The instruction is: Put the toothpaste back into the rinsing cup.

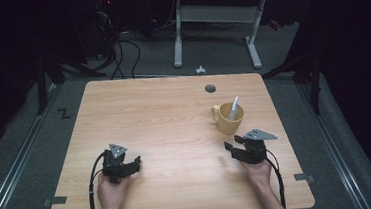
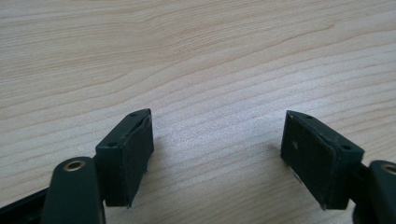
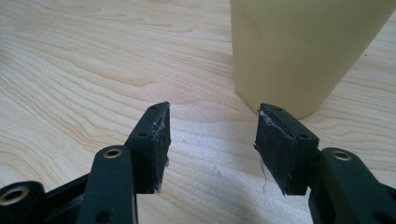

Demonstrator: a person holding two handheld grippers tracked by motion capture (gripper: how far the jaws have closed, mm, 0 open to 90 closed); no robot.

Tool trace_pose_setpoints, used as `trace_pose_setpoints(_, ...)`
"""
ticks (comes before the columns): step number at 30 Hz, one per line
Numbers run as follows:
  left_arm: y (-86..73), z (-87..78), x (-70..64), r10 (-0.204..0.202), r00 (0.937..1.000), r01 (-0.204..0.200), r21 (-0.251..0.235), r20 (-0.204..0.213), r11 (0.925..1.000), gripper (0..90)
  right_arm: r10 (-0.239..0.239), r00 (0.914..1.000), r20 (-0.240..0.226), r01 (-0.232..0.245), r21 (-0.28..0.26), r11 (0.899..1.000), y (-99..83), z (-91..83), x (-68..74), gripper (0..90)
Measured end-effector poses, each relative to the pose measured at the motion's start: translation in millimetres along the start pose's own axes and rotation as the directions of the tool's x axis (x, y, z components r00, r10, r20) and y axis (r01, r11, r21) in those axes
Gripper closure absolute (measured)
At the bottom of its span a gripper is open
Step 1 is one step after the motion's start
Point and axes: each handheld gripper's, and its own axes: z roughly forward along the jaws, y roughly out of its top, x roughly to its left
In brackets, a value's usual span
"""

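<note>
High view puts the yellow mug point(image 1: 229, 119), a white utensil point(image 1: 233, 107) standing in it, on the table point(image 1: 164, 116) at the right, just beyond the right gripper point(image 1: 233, 148). Both that one and the left gripper point(image 1: 137, 164) rest near the front edge with jaws spread and empty, so I judge nothing grasped yet; the reach and lift are left

- High view: a fixed camera above the near edge looks forward and down, taking in the whole wooden table point(image 1: 165, 121), the grey floor and desk legs at the top of the frame; forearms enter from the bottom.
- Left gripper view: riding low and close behind the left gripper point(image 2: 217, 140), it faces bare tabletop grain, jaws rising from the lower corners.
- Right gripper view: equally low and close on the right gripper point(image 3: 210, 140), it faces the yellow mug point(image 3: 303, 51) at upper right.
- Shared ground: the mug point(image 1: 228, 118) at right centre of the high view, and the tabletop.
</note>
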Motion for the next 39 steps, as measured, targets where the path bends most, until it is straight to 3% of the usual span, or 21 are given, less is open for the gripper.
trace_pose_setpoints(17, 0.0, 0.0, 0.0, 0.000, 1.0000, 0.000, 0.000, 0.000, 1.0000, 25.8, -0.031, 0.9991, 0.030, 0.029, 0.052, 0.998, -4.9, 16.8, 2.1, 45.2)
trace_pose_setpoints(39, 0.0, 0.0, 0.0, 0.000, 1.0000, 0.000, 0.000, 0.000, 1.0000, 25.8, -0.066, 0.9963, 0.055, 0.060, 0.098, 0.993, -5.6, 23.9, 5.2, 44.7)
